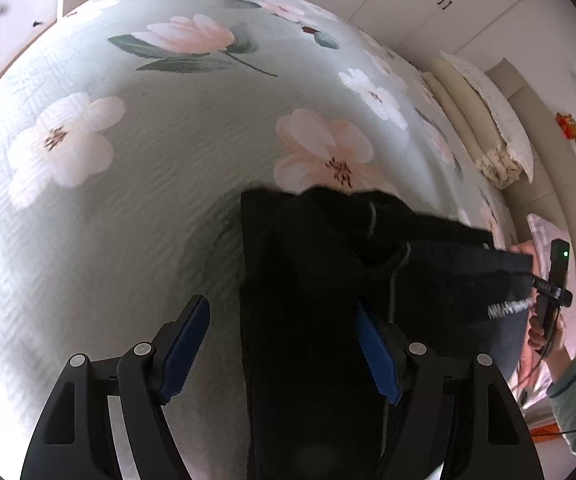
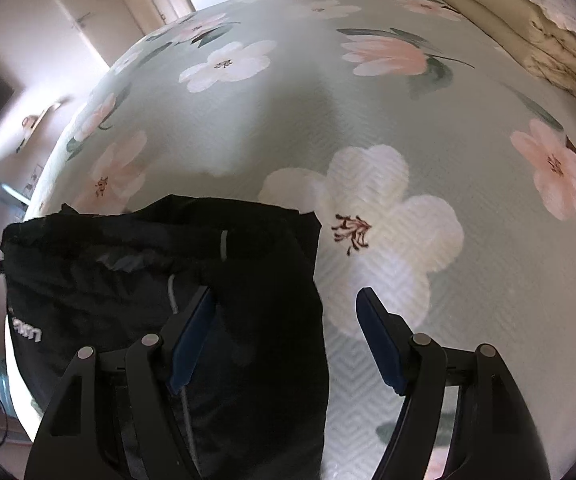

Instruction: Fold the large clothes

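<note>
Black garment (image 1: 327,280) lies bunched on the flowered bed (image 1: 148,168), near its front edge. Both tools are spread wide and grip nothing: the left tool (image 1: 284,350) straddles the garment's left edge, the right tool (image 2: 288,344) its right edge. Step looks like regrasping between folds — next move calls for closing on the edges or corners. Hard to make out: dark cloth hides the fold lines and garment type, and its lower part is cut off behind the tools.
</note>
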`<move>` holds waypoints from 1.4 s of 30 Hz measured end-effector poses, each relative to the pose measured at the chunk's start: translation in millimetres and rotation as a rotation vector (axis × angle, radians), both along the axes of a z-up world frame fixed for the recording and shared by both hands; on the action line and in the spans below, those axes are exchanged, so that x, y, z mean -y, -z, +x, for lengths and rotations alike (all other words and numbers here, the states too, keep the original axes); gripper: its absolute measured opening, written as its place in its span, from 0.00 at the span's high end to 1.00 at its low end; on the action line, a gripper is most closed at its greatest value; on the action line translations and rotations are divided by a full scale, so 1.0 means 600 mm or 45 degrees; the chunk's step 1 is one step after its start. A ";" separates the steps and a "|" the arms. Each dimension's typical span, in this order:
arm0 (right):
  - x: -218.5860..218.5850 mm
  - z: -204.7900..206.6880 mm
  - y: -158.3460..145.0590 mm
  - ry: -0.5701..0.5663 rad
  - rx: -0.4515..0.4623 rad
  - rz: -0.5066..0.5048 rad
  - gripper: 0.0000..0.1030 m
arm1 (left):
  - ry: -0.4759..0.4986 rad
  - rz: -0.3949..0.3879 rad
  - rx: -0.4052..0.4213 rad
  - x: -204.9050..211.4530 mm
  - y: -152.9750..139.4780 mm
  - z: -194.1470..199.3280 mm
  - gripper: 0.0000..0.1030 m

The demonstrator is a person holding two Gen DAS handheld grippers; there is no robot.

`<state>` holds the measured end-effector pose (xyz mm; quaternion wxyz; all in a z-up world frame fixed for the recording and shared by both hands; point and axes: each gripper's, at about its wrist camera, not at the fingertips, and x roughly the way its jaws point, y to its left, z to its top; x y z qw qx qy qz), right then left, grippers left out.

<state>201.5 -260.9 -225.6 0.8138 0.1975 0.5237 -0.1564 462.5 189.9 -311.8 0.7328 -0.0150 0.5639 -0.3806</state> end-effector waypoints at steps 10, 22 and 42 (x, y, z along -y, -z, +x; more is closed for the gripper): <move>-0.013 0.039 0.040 -0.087 -0.001 0.036 0.67 | -0.029 -0.190 -0.128 0.026 0.018 0.021 0.82; -0.088 0.028 -0.171 -0.016 0.166 -0.607 0.78 | -0.299 -0.271 0.254 0.015 -0.177 0.002 0.88; 0.038 0.145 0.095 0.138 -0.190 -0.080 0.68 | -0.481 -0.100 -0.177 -0.023 0.048 0.122 0.27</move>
